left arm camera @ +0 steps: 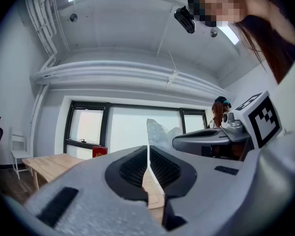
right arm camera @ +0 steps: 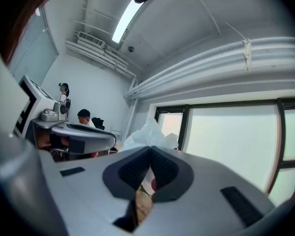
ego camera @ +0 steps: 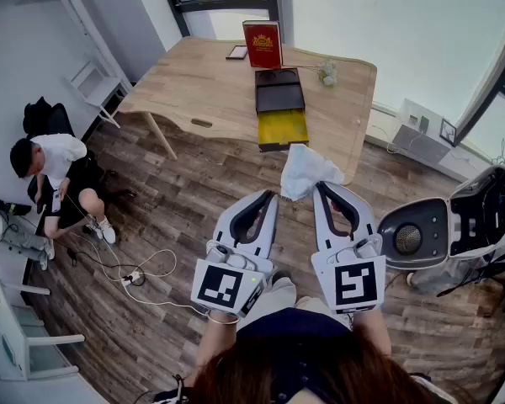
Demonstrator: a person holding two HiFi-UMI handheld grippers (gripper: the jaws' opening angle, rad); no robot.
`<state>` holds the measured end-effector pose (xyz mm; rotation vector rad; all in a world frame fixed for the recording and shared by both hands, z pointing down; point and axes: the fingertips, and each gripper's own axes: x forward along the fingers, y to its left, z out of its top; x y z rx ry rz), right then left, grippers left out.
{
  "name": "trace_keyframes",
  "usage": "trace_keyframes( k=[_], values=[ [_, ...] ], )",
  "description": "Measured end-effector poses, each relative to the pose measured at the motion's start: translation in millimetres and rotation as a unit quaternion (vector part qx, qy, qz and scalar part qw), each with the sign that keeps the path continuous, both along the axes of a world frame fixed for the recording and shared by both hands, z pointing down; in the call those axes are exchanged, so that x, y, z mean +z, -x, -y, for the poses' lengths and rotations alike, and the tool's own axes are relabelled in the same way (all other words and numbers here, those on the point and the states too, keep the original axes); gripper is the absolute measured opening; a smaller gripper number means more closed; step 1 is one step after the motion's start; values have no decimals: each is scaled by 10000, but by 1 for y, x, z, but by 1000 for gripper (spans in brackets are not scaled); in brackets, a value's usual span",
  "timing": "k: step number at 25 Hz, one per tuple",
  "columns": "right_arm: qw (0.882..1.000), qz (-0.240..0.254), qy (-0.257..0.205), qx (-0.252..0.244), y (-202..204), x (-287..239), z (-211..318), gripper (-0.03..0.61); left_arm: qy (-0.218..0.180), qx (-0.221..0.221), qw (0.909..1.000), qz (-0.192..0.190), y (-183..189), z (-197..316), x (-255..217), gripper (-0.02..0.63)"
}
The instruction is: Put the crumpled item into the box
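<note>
A crumpled white item (ego camera: 303, 171) hangs in the air in front of the wooden table (ego camera: 210, 82), with my right gripper (ego camera: 318, 188) shut on its lower edge. In the right gripper view the item (right arm camera: 148, 133) bulges just past the closed jaws of that gripper (right arm camera: 151, 150). My left gripper (ego camera: 272, 195) is held beside it, shut and empty; its own view shows its jaws (left arm camera: 148, 149) pressed together, with the item (left arm camera: 158, 132) beyond them. An open box with a yellow inside (ego camera: 282, 128) lies on the table's near part, a dark tray (ego camera: 279, 96) behind it.
A red upright box (ego camera: 263, 44), a flat dark device (ego camera: 236, 52) and a small pale object (ego camera: 326, 74) stand at the table's back. A person (ego camera: 57, 179) sits on the floor at left near cables (ego camera: 143, 272). A white chair (ego camera: 17, 331) and a white machine (ego camera: 454, 225) flank me.
</note>
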<state>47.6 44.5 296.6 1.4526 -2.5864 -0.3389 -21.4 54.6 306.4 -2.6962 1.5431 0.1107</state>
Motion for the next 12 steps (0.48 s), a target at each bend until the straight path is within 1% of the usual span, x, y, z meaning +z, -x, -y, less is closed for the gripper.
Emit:
trace_keyframes(
  k=[4, 9, 12],
  values=[
    [9999, -108, 26, 66, 9, 3, 19, 26, -5, 35, 10000, -7, 10, 19, 1, 35],
    [9999, 23, 4, 171, 21, -1, 39, 26, -20, 88, 9999, -46, 26, 39, 1, 36],
    [9998, -19, -53, 206, 29, -3, 49, 26, -45, 114, 9999, -89, 35, 46, 1, 36]
  ],
)
